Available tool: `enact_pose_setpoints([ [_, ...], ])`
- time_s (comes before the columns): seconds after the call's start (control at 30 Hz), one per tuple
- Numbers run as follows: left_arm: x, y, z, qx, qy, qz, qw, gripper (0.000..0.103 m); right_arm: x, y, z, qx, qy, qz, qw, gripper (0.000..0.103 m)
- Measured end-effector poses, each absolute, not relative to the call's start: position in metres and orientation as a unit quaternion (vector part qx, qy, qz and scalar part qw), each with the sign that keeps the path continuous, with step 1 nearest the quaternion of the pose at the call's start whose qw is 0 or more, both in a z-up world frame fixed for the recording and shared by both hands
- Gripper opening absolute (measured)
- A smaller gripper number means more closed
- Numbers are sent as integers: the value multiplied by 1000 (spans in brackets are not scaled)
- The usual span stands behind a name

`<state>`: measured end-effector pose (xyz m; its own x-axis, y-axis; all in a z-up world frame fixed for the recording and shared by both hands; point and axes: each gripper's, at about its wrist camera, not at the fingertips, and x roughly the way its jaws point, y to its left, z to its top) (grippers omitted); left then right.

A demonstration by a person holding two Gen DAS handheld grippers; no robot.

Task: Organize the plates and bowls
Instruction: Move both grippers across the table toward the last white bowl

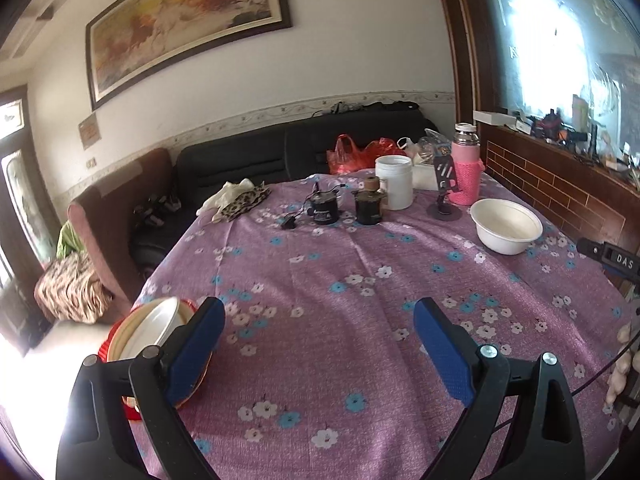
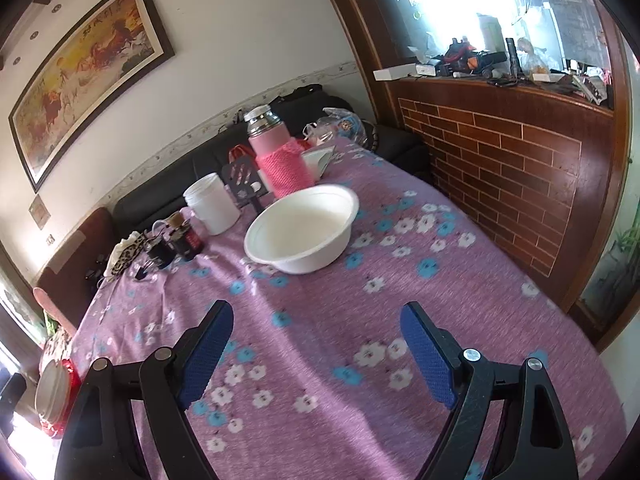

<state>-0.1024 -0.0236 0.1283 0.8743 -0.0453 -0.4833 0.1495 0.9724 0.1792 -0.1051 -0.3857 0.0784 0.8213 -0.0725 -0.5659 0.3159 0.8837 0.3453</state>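
Wide-open, empty blue-padded fingers (image 2: 236,344) of the right gripper (image 2: 316,344) face the round white plastic bowl (image 2: 302,228) upright on the floral purple worktop (image 2: 400,300), likely to carry it toward the stacked dishes (image 1: 156,332) beside the equally open left gripper (image 1: 320,332).

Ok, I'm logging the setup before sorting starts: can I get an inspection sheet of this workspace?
Surface: table under purple floral cloth.
Job's things: white bowl upright mid-table; stack of dishes at the left edge.
Clutter: pink flask, white jar, two dark jars, phone stand.
Tongs: left tongs and right tongs open, empty.
Cables: black cord by the jars.
Surroundings: dark sofa, framed painting.
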Motion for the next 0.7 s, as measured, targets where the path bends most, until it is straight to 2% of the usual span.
enact_pose_setpoints([
  [0.57,-24,-138,124,192,256,-103,942,95,-30,-441,84,264,278,-125,915,89],
  [0.7,11,-166,120,179,286,-138,931,95,2,-458,76,287,289,-133,903,88],
])
